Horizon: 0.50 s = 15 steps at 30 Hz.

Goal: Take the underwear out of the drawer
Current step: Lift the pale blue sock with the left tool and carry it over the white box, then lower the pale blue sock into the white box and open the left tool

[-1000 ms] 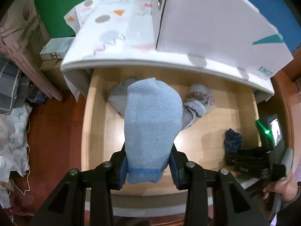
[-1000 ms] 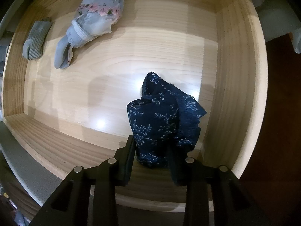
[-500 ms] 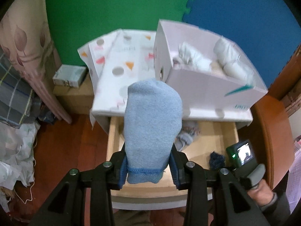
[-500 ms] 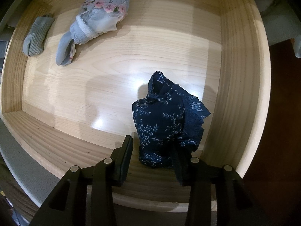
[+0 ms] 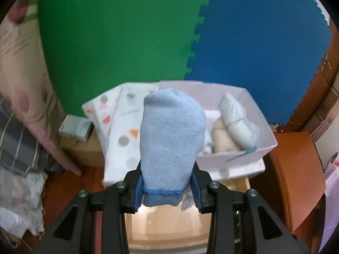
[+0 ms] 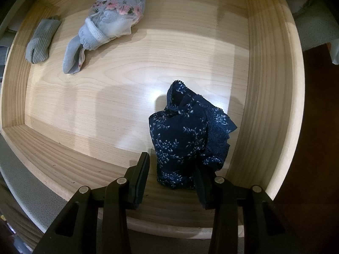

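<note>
My left gripper is shut on a light blue garment and holds it high above the open wooden drawer. In the right wrist view, a navy floral underwear stands bunched on the drawer floor near the right wall. My right gripper is open around its near end, right finger touching the cloth, left finger apart from it. A pale blue floral garment and a grey sock lie at the drawer's back left.
A white box with rolled white and beige clothes sits on the patterned cabinet top. A green and blue foam wall stands behind. A curtain and piled cloth are at left, brown furniture at right.
My left gripper has risen and tilted up with the light blue garment, from over the drawer to facing the wall. The right gripper has eased back slightly around the navy underwear.
</note>
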Each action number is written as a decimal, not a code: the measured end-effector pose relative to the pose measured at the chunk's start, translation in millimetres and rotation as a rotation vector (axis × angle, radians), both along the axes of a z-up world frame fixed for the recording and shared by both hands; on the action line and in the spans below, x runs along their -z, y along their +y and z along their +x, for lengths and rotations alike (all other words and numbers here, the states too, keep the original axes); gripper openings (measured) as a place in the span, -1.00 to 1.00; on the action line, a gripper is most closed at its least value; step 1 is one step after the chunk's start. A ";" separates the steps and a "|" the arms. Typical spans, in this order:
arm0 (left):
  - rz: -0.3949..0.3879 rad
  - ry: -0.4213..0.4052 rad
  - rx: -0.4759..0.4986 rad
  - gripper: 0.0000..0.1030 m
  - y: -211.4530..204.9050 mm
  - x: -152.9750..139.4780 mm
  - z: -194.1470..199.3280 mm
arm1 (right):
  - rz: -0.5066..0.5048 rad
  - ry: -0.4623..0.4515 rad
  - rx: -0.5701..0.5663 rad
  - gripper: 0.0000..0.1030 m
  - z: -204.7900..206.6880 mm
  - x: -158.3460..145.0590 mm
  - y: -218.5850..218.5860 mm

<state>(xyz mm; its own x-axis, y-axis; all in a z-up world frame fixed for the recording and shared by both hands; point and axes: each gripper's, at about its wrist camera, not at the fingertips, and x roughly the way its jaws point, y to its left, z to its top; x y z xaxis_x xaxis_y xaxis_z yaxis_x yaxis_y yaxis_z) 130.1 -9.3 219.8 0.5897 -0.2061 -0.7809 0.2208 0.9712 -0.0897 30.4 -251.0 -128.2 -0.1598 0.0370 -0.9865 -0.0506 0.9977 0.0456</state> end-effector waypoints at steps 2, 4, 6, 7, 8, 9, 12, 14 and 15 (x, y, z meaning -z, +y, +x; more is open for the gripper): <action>0.004 -0.010 0.013 -0.28 -11.4 -5.3 11.7 | 0.001 0.000 0.000 -0.25 -3.5 0.7 1.3; 0.019 -0.018 0.025 -0.28 -23.6 -5.8 24.7 | 0.003 -0.001 0.000 -0.25 -3.9 0.6 2.0; 0.028 -0.009 0.026 -0.28 -33.7 -1.3 37.3 | 0.004 -0.001 0.000 -0.25 -4.1 0.5 2.2; 0.029 -0.005 0.025 -0.28 -36.9 1.2 41.3 | 0.004 -0.001 0.000 -0.25 -4.4 0.4 1.0; 0.034 0.000 0.023 -0.28 -41.1 4.6 47.8 | 0.004 -0.001 0.000 -0.25 -4.5 0.4 1.1; 0.040 0.005 0.023 -0.28 -45.4 8.4 54.2 | 0.004 -0.001 0.000 -0.25 -4.5 0.4 1.2; 0.051 0.028 0.019 -0.28 -54.0 22.5 68.8 | 0.002 -0.001 -0.001 -0.24 -5.0 0.9 -0.1; 0.058 0.046 0.019 -0.28 -58.1 32.8 75.9 | 0.001 0.000 -0.001 -0.24 -4.9 0.9 0.3; 0.061 0.053 0.016 -0.28 -59.7 38.1 78.4 | 0.001 0.000 -0.001 -0.24 -4.8 0.9 0.5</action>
